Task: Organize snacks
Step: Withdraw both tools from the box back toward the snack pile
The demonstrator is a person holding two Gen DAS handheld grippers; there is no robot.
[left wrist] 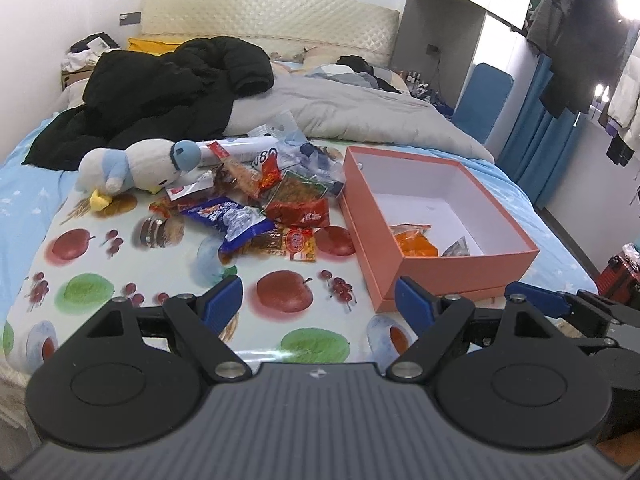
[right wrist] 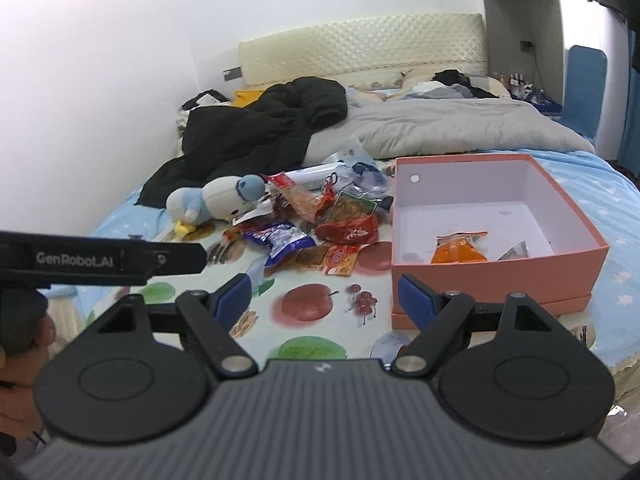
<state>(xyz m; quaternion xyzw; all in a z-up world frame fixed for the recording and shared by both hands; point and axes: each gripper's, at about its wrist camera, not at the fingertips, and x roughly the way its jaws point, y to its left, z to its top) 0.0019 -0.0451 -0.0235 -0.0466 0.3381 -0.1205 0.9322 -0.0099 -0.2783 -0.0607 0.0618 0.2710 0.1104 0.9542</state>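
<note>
**Both grippers empty above the snack pile, box waiting on the right**

The scene is a bedroom, and the work surface is a bed covered by a glossy plastic sheet with printed apples and cherries [left wrist: 284,292].

The left gripper [left wrist: 318,300] is released, its blue pads wide apart, and it holds nothing. It hovers above the near part of the sheet. The right gripper [right wrist: 324,296] is released and empty too, near the front corner of the box.

Further out lies the loose pile of snack packets [left wrist: 276,200]: a blue and white crinkled bag [left wrist: 232,220], a red packet [left wrist: 304,214] and a flat orange-red packet [left wrist: 296,242] partly under the blue one. To the right of the pile stands the open salmon-pink cardboard box with white inside [left wrist: 472,268]. It already holds an orange packet [left wrist: 414,242] and a small silver one [left wrist: 458,248]. A white and blue plush penguin [left wrist: 136,164] lies at the left edge of the pile.

In my judgement the risk is in the overlapping: closing on one packet may drag its neighbour or take two together. The foil is slippery and may slide out on the way. A low carry could hit the box wall and push the box.

Only the right wrist view shows the left gripper's body from the side, with a printed label. Only the left wrist view shows hanging clothes [left wrist: 580,32] and a red suitcase [left wrist: 618,280].
</note>
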